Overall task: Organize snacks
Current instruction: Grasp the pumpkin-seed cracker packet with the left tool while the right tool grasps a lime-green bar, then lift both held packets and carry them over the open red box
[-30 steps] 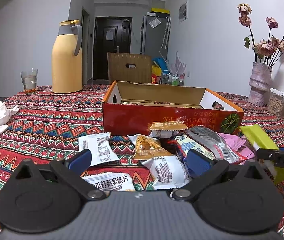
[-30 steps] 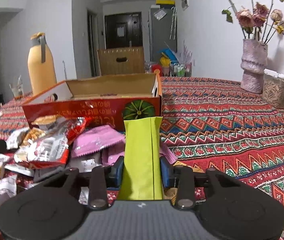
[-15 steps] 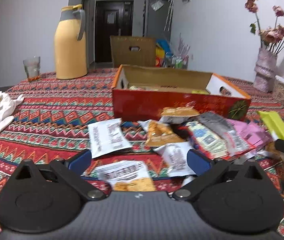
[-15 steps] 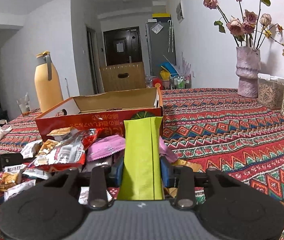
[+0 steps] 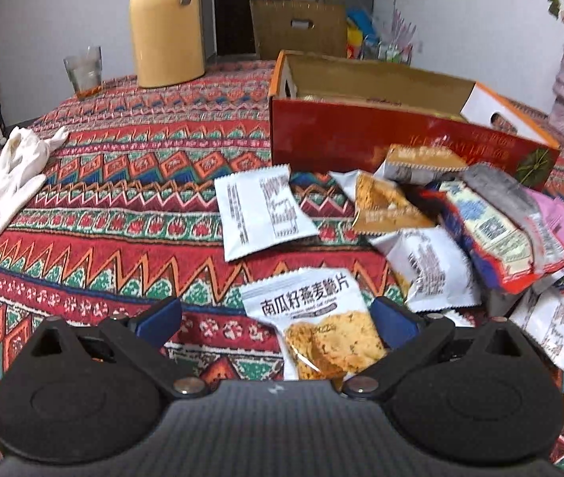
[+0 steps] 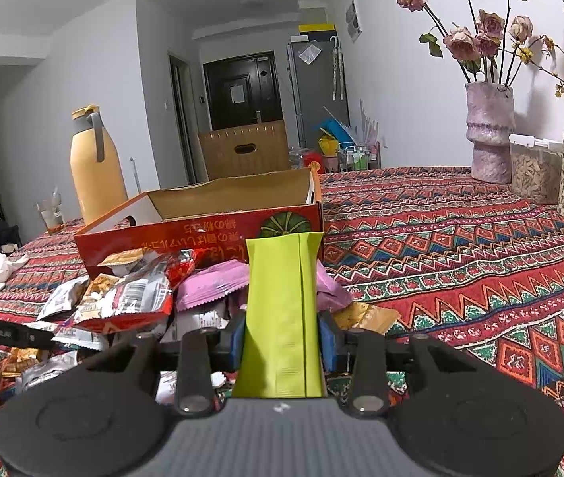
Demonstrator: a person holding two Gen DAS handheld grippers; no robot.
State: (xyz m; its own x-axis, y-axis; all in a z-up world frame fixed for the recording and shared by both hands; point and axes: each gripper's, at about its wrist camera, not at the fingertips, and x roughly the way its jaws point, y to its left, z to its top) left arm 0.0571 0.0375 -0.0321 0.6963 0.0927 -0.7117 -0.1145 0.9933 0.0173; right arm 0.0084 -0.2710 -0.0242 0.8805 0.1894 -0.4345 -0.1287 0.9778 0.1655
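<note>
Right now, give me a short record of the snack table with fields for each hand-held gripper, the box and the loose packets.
left hand-held gripper: open, over an oat crisp packet lying on the tablecloth
right hand-held gripper: shut on a green packet
box: red, open top, behind the pile
loose packets: heaped in front of the box, a pink packet among them
also on table: white glove, yellow jug

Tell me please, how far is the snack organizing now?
Early stage. Done: the red box seems to hold only a few items; its inside is mostly hidden. In hand: the right gripper is shut on a green packet; the open left gripper frames an oat crisp packet. Left: a pile of packets on the tablecloth.
</note>
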